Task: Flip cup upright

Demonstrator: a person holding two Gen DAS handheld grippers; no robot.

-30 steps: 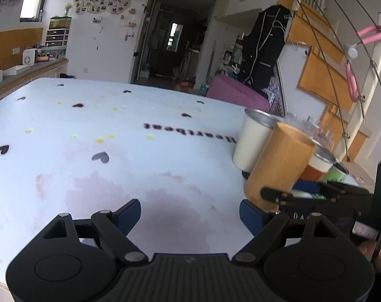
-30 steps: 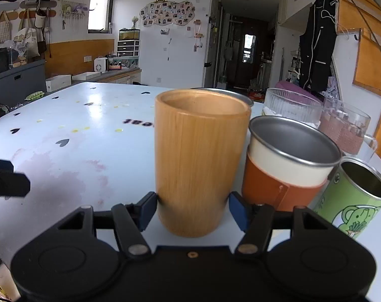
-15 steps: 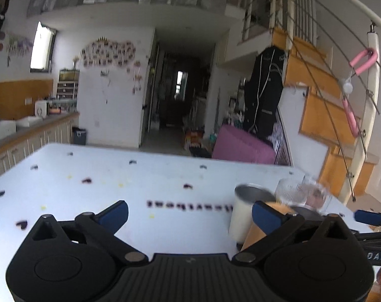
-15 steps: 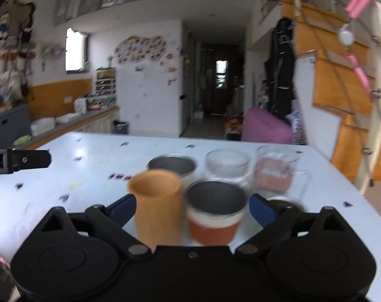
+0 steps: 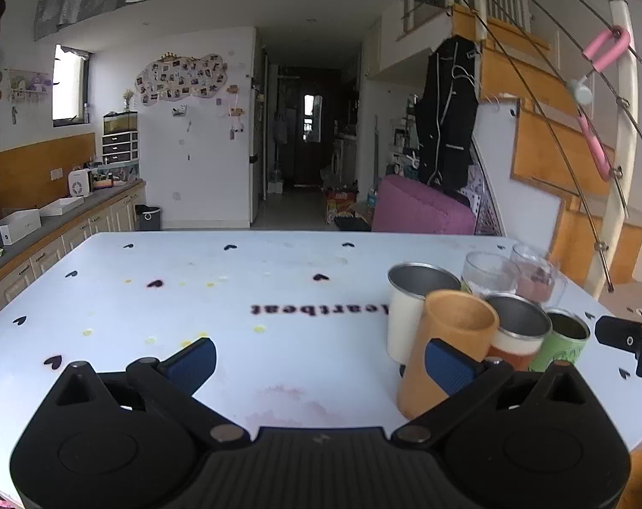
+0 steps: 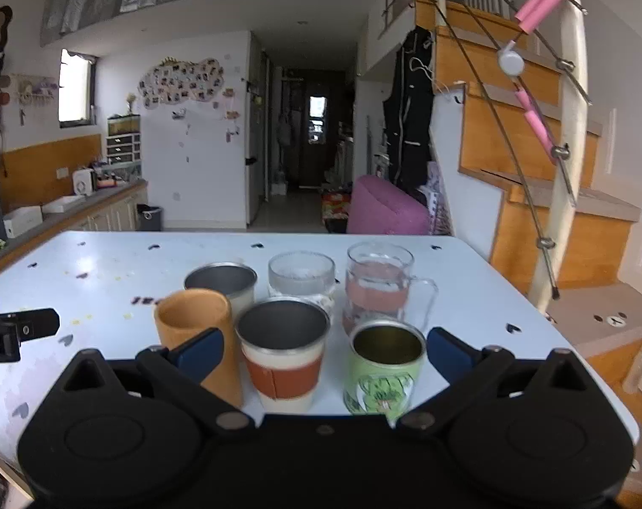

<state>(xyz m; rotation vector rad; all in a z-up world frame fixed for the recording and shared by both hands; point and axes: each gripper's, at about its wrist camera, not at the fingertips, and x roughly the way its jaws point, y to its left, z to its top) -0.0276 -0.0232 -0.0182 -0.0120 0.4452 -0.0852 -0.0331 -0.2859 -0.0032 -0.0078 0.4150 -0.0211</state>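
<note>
Standing upright, mouth up, the bamboo cup (image 6: 193,326) occupies the front-left corner of a cluster of six cups on the white table (image 6: 109,263). Touching or just beside it: a steel cup with an orange sleeve (image 6: 283,352) to its right and a white steel tumbler (image 6: 221,282) behind. A green printed can (image 6: 384,367), a clear glass (image 6: 302,275) and a glass mug (image 6: 380,284) complete the group.

The right gripper (image 6: 321,354) has its fingers spread wide, holding nothing — the cups sit beyond its tips. The left gripper (image 5: 319,362) is likewise spread and empty, over bare tabletop left of the cluster.

Table surface: black heart prints, lettering, faint pink staining (image 5: 295,403). Room beyond: kitchen counter (image 5: 45,220) at left, dark hallway, pink armchair (image 5: 418,212), wooden staircase (image 6: 533,161) at right.
</note>
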